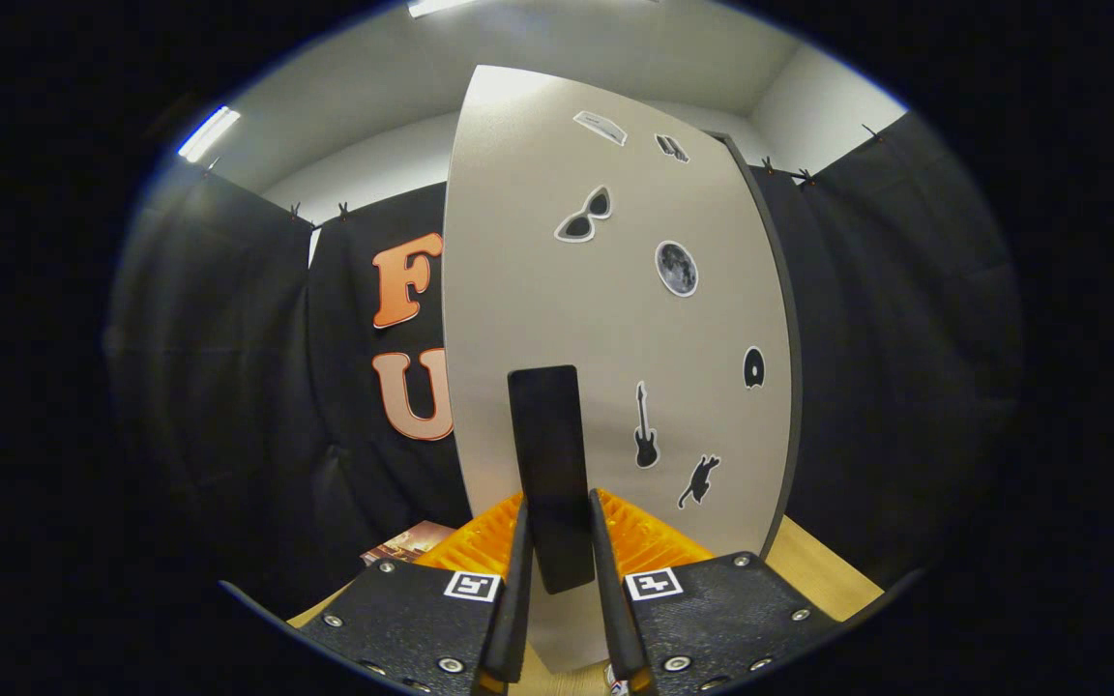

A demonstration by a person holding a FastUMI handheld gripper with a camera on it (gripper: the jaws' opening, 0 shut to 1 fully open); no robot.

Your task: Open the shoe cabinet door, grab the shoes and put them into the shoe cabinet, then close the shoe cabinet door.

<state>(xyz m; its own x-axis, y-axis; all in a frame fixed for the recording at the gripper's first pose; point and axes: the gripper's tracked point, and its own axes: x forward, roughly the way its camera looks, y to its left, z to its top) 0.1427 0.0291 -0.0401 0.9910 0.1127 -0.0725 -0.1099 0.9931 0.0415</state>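
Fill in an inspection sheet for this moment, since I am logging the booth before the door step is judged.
Surface: wooden floor beside the cabinet.
Job's things: grey shoe cabinet door with stickers; its black handle stands upright between the fingers. Shoes: nothing seen.
Clutter: printed sheet on the floor past the fingers.
Grippers: gripper closed around the handle, both fingers apparently against its sides.
Cables: nothing seen.
Surroundings: black cloth wall, white ceiling with a strip light.
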